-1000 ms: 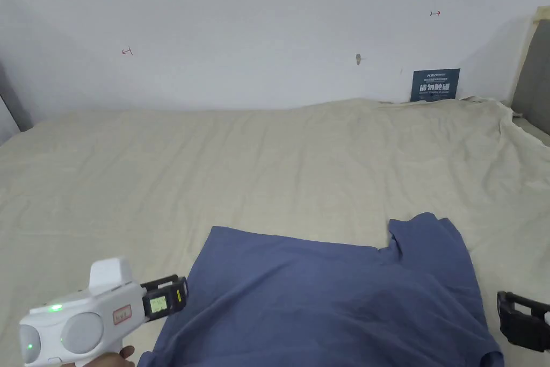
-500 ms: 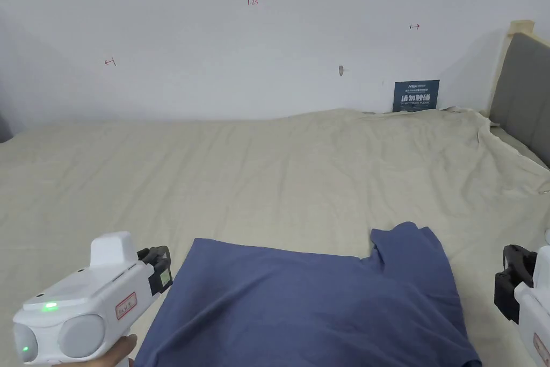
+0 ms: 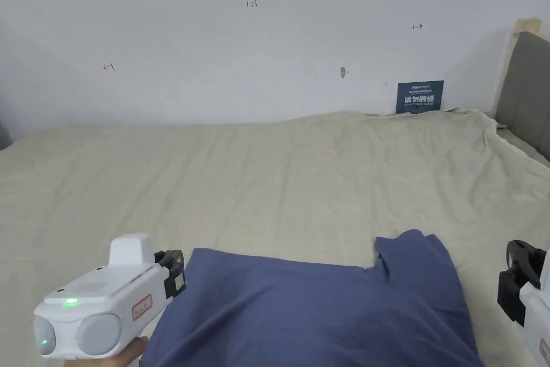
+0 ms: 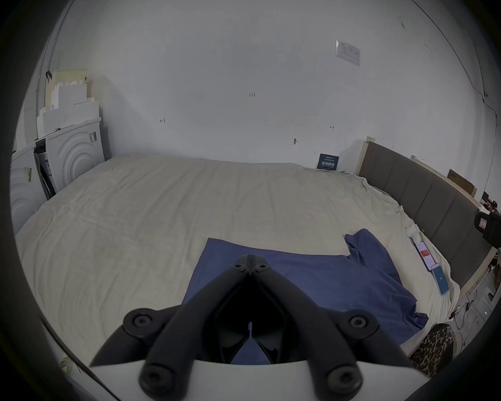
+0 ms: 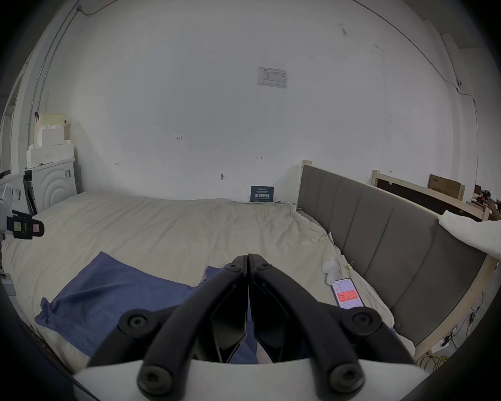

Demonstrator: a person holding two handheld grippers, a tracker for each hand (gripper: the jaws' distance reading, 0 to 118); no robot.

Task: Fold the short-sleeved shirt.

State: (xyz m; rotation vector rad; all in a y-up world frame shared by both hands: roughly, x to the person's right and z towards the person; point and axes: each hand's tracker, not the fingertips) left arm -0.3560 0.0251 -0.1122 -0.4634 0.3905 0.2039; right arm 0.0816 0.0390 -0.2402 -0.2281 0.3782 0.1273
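Blue short-sleeved shirt [image 3: 322,309] lies on the bed [image 3: 258,185]; each hand-held gripper, left [image 4: 251,258] and right [image 5: 248,258], pressed together, empty.

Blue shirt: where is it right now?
Head view: the blue shirt lies on the bed sheet at its near edge, between left gripper and right gripper.

Fig. count: my 2 grippers, left [image 3: 174,272] & right [image 3: 516,271]; 1 blue shirt [image 3: 322,314]; 2 phones [image 4: 425,256]; 1 wall sign [image 3: 419,97].
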